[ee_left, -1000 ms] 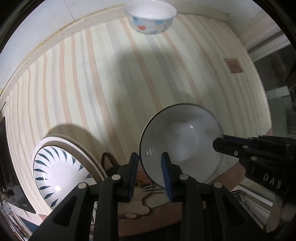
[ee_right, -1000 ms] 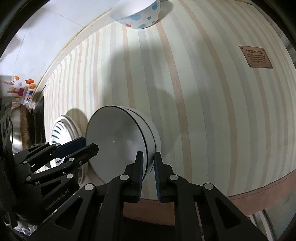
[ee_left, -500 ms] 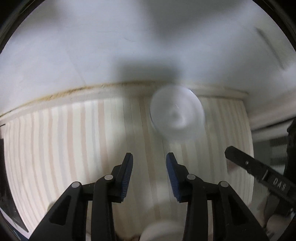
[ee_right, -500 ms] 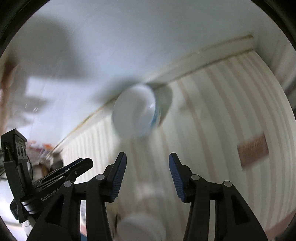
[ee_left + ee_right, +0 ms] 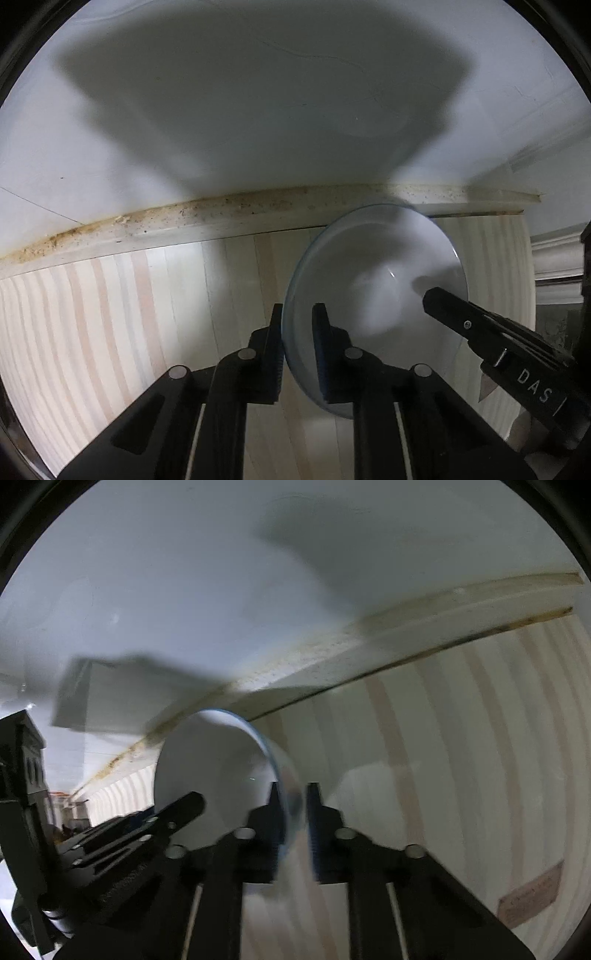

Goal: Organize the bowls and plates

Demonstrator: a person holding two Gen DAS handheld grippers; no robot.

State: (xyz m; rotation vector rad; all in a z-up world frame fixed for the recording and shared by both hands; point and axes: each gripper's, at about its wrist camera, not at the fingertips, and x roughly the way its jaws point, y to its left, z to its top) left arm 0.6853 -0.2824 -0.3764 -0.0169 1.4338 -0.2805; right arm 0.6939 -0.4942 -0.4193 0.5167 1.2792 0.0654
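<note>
A small white bowl with a blue rim (image 5: 376, 295) sits on the striped mat by the wall. In the left wrist view my left gripper (image 5: 297, 314) has its jaws closing tight on the bowl's left rim, one pad inside and one outside. My right gripper (image 5: 430, 297) reaches in from the right to the opposite rim. The right wrist view shows the same bowl (image 5: 214, 760), blurred, with my right gripper (image 5: 291, 794) closing on its right rim, pads on both sides of it. My left gripper (image 5: 195, 801) enters at the left there.
The striped mat (image 5: 129, 314) ends at a stained seam (image 5: 184, 218) under the white wall (image 5: 258, 110), right behind the bowl. A brown label (image 5: 528, 897) lies on the mat at the lower right. Blurred clutter (image 5: 70, 812) shows at the far left.
Both grippers let go of the larger dark-rimmed bowl, moved across the mat toward the wall with jaws open, and have now closed on opposite rims of the small bowl.
</note>
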